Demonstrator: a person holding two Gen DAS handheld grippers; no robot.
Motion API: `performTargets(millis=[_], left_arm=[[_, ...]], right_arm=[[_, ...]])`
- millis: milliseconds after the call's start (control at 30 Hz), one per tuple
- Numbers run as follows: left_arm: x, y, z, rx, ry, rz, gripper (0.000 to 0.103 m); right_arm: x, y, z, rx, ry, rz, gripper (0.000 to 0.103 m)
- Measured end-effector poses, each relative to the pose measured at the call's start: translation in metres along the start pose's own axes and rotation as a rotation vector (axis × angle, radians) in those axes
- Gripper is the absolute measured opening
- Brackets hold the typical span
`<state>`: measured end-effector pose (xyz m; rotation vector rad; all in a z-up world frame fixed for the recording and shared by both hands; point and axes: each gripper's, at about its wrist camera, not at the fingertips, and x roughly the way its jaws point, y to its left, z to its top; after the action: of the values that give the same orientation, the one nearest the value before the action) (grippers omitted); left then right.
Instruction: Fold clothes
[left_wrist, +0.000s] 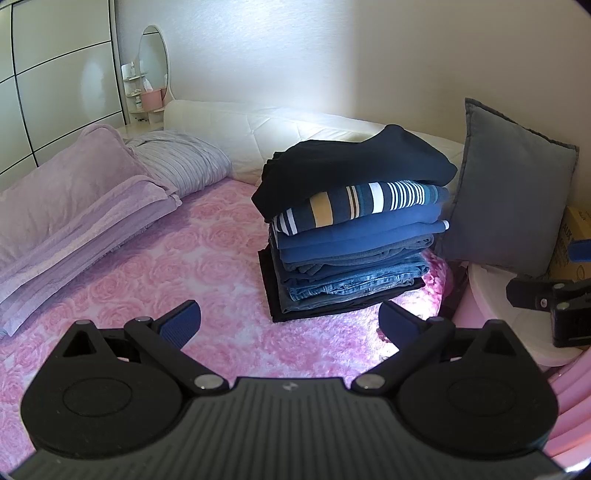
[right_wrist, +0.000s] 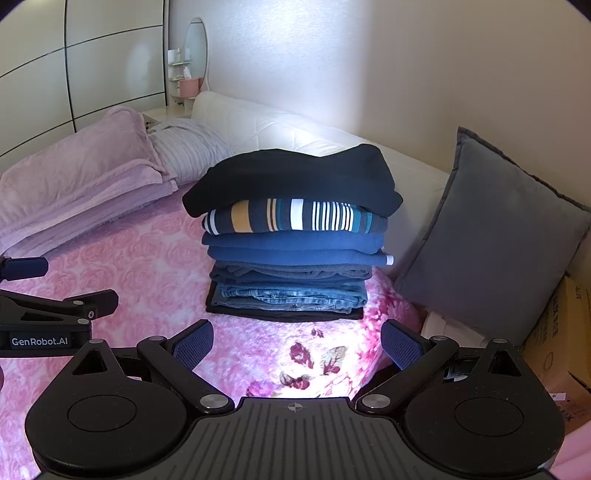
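Both claws, left (left_wrist: 290, 322) and right (right_wrist: 297, 341), gape wide, empty; your stack (right_wrist: 291, 236) near the bed's (right_wrist: 147, 280) edge is soft, heavy: lift beneath its bottom corners.

One stack of folded clothes (right_wrist: 291, 236) sits on the bed. Two grippers (left_wrist: 290, 325) (right_wrist: 297, 345), one grey cushion (right_wrist: 491, 251), two pillows (left_wrist: 66, 177) (left_wrist: 181, 162), one mirror (left_wrist: 153, 59).

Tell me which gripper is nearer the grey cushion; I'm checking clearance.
Right. The right gripper sits facing the folded stack, with the grey cushion just off its right side. The left gripper sits further left, beyond the right one.
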<state>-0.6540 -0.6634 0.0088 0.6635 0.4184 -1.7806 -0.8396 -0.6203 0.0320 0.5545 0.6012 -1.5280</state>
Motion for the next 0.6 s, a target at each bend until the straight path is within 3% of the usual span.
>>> performTargets(millis=[600], left_arm=[[0.000,-0.013,0.003,0.031,0.016,0.025,0.101]], right_arm=[[-0.001,-0.007,0.000,0.000,-0.006,0.009,0.100]])
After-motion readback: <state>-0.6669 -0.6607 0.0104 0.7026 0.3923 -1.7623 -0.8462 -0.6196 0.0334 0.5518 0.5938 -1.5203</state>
